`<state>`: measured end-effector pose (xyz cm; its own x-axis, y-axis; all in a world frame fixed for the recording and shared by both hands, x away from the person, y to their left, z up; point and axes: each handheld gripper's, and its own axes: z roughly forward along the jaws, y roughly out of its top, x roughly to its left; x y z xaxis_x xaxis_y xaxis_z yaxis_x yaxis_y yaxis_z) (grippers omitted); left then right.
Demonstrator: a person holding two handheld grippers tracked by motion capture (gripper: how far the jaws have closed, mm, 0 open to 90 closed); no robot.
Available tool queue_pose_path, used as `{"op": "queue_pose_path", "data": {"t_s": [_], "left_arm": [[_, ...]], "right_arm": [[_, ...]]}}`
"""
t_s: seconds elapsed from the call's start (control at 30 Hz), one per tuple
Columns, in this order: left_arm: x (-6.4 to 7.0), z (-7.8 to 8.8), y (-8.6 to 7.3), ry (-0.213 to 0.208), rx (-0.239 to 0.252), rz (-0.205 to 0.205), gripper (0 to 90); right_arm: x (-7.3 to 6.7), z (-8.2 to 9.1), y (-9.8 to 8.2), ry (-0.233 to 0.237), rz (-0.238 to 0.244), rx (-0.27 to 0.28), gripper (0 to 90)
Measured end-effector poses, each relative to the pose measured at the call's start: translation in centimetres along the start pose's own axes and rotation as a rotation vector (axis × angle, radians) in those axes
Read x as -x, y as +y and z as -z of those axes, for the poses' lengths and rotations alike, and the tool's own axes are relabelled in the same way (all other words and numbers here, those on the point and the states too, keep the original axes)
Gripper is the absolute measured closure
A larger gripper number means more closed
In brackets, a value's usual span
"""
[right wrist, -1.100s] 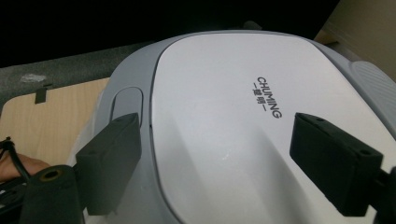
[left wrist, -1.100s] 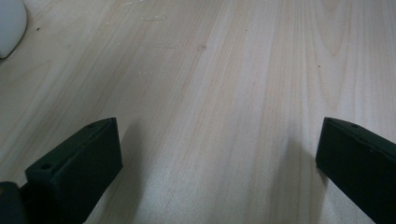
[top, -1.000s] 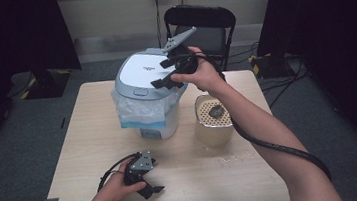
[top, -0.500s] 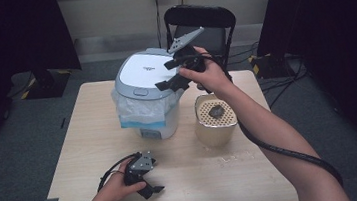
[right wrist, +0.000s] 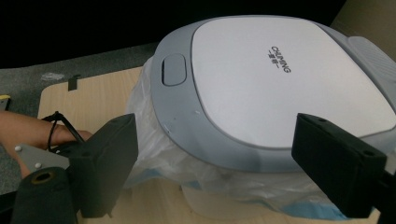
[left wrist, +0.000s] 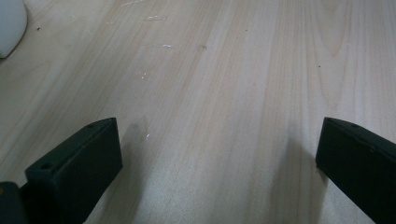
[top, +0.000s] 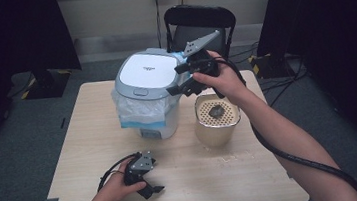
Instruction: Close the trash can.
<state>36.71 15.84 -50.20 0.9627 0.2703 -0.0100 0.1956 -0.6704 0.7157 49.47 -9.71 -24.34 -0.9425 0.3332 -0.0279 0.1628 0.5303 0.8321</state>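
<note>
A small bin (top: 146,73) with a grey-rimmed white lid (right wrist: 280,79) stands at the table's far middle, lid down, with a plastic liner (top: 140,109) bulging under the rim. My right gripper (top: 178,79) hovers open by the lid's right edge with nothing between its jaws. In the right gripper view the gripper (right wrist: 215,168) looks across the lid towards its release button (right wrist: 173,69). My left gripper (top: 153,179) rests open on the table near the front edge. In the left gripper view its jaws (left wrist: 219,158) stand wide apart over bare wood.
A beige round container (top: 217,121) with a perforated insert and a dark lump (top: 216,111) stands right of the bin, under my right forearm. A black chair (top: 198,20) stands behind the wooden table (top: 274,171). The bin's white base (left wrist: 9,23) shows ahead of the left gripper.
My right hand and gripper have drifted a little to the right and nearer, off the lid's edge. The lid stays down. The left gripper has not moved.
</note>
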Motion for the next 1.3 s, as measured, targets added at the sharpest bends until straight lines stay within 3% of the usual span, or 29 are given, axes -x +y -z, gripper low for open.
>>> {"op": "queue_pose_path", "data": {"t_s": [0.5,1.3], "left_arm": [[0.0,0.0,0.0,0.003,0.001,0.000,0.0],[0.1,0.0,0.0,0.006,0.003,0.007,0.0]], "right_arm": [[-0.1,1.7,-2.0,0.003,-0.019,-0.005,14.1],[-1.5,3.6,-4.6,0.004,-0.020,-0.006,14.1]]}}
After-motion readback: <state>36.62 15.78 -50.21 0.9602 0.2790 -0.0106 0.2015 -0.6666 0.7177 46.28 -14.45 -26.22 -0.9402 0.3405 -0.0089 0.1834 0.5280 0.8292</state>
